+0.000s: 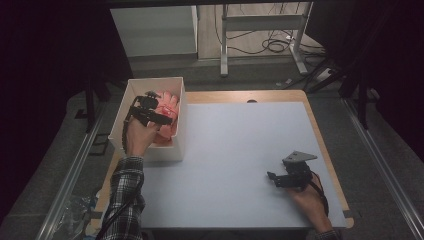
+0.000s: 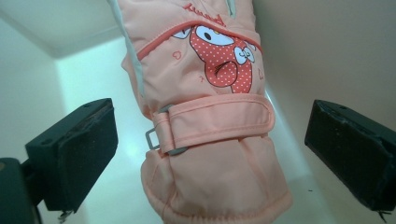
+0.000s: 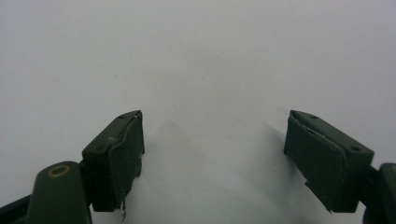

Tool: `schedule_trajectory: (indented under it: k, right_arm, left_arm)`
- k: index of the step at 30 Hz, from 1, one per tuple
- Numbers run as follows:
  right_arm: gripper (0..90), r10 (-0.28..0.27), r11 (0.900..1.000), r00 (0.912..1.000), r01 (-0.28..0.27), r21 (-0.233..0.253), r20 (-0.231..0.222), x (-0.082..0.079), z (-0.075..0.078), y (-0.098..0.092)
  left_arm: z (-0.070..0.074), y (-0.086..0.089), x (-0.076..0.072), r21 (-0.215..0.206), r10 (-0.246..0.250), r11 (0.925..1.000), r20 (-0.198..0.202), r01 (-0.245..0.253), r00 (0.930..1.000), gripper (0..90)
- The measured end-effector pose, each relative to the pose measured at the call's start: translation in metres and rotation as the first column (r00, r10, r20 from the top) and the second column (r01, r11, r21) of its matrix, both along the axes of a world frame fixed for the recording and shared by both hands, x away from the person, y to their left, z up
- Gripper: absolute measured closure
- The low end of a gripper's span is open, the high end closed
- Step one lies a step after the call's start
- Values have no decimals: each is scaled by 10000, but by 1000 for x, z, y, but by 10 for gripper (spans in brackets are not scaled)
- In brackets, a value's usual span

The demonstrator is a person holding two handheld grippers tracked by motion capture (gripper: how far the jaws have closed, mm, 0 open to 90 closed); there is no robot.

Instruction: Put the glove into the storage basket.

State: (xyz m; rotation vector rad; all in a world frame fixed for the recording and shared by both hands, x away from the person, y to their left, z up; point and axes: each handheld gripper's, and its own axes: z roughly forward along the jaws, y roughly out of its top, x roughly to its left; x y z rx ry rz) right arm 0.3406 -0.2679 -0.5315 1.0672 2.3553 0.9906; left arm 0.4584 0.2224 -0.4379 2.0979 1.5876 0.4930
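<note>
Table (image 1: 235, 150): pale work surface, bare across its middle; it gives the glove plenty of landing room, so the hazards lie at the box rather than here.
Box (image 1: 131, 90): white open-topped bin at the table's left far corner, standing at the table's edge. Judged risk: a sideways tug on the glove could drag or tip it toward the edge, since nothing is seen bracing it.
Glove (image 2: 205, 116): peach padded winter glove with a red cartoon figure and a wrist strap, lying inside the box against its wall. More pink fabric appears around it in the high view; whether that is a second glove cannot be told. Judged risk: a lift could snag the neighbouring fabric and bring up more than intended.
Left gripper (image 2: 210, 154): reaching down into the box, jaws spread wide to either side of the glove's cuff, holding nothing. Judged risk: closing on the puffy cuff alone may take only a pinch of padding, which could slip out on the lift; a jaw may also catch the box wall close by.
Right gripper (image 3: 212, 154): resting low over the bare table at the near right, well apart from the box, jaws wide and empty. Too far off to steady the box.
Strap buckle (image 2: 152, 139): small metal loop at the strap's end. Judged risk: a pad landing on it would grip hard metal, not fabric, and skid.
</note>
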Motion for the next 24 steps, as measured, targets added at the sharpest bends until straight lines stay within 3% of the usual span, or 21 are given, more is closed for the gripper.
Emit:
schedule_trajectory:
  k: [12, 24]
  right_arm:
    - [204, 1, 10000, 10000, -1, -6, 9, 0, 0, 0]
    - [204, 3, 10000, 10000, -3, -11, 15, 0, 0, 0]
  left_arm:
    - [16, 3, -16, -141, -440, 9989, 768, 452, 9961, 15]
    - [38, -3, -30, -257, -1022, 9940, 1382, 1068, 9851, 8]
